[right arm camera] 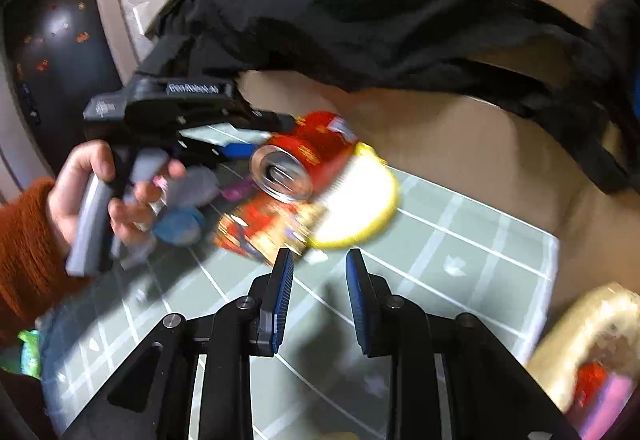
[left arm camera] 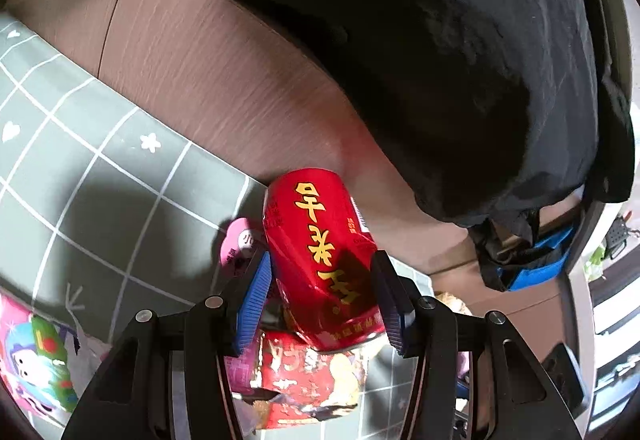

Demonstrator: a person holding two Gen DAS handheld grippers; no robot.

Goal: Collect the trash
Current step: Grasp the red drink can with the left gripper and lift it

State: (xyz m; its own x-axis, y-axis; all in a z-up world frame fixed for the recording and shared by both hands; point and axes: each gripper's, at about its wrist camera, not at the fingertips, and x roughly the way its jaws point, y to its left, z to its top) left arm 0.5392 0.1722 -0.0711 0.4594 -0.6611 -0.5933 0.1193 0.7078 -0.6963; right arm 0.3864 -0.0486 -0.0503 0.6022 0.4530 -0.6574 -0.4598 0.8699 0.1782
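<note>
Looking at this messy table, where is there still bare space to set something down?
The grey checked cloth is bare ahead and right of the right gripper, up to the cloth's edge. It's crowded around the red can in the left gripper: a red wrapper, pink packet and yellow-rimmed lid cluster there.

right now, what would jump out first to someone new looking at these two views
The red can with yellow characters grabs the eye first, clamped between the blue pads of the left tool and lifted above the grey grid-patterned cloth. Beyond it hangs a big black bag, filling the top of both views. The right tool holds nothing, poised over the cloth near a red snack wrapper.
</note>
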